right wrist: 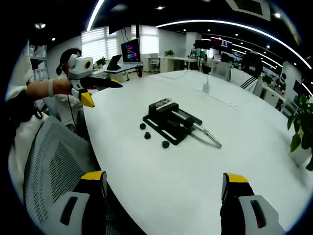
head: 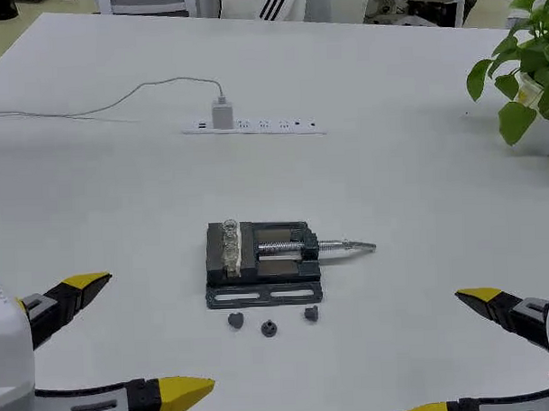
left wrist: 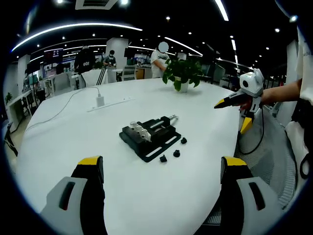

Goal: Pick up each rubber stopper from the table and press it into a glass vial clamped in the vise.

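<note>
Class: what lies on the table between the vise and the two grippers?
In the head view, three rubber stoppers in a loose row just before the vise; then bare table up to the left gripper and right gripper.

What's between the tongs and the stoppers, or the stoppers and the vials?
Nothing visible. Only bare table separates the left tongs and right tongs from the three stoppers, which lie just in front of the vise. Nothing sits over the vials clamped in it.
</note>
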`<state>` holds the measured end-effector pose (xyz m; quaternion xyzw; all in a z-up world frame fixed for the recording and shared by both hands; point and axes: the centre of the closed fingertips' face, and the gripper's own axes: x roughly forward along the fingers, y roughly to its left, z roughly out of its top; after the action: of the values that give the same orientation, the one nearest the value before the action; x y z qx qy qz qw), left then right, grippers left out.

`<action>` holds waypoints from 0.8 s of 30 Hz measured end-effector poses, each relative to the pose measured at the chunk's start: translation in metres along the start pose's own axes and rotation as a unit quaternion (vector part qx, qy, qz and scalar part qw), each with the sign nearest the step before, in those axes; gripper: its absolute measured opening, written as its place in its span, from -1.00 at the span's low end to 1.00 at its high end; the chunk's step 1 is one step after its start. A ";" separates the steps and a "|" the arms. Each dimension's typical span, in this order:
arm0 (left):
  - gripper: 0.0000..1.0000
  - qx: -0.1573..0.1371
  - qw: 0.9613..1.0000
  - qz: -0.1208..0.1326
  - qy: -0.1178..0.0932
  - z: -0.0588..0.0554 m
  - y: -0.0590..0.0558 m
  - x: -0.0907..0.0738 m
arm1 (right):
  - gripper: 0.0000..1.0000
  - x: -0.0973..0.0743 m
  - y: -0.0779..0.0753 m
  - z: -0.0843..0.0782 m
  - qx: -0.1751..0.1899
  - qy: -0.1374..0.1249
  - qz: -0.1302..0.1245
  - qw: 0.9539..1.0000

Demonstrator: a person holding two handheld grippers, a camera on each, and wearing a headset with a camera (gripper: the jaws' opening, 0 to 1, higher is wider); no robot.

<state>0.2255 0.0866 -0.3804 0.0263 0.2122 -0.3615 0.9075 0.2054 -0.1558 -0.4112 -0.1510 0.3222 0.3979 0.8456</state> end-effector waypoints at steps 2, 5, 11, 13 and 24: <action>0.98 -0.001 1.000 -0.001 0.003 -0.001 0.000 -0.001 | 0.93 0.002 0.000 0.000 0.000 0.002 0.002 1.000; 0.98 0.002 1.000 -0.003 0.004 -0.003 -0.001 -0.001 | 0.90 0.007 -0.001 0.002 -0.004 0.003 0.005 1.000; 0.97 0.025 1.000 -0.008 0.013 -0.006 -0.006 0.000 | 0.81 0.017 -0.001 0.011 -0.024 0.007 0.020 0.999; 0.96 0.028 0.999 -0.010 0.015 -0.008 -0.006 0.001 | 0.76 0.021 -0.001 0.013 -0.035 0.013 0.031 0.999; 0.91 0.030 0.999 -0.010 0.022 -0.010 -0.006 0.000 | 0.57 0.051 0.000 0.029 -0.093 0.027 0.070 0.993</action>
<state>0.2175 0.0842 -0.3886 0.0590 0.2211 -0.3758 0.8980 0.2420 -0.1110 -0.4235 -0.2167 0.3163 0.4802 0.7890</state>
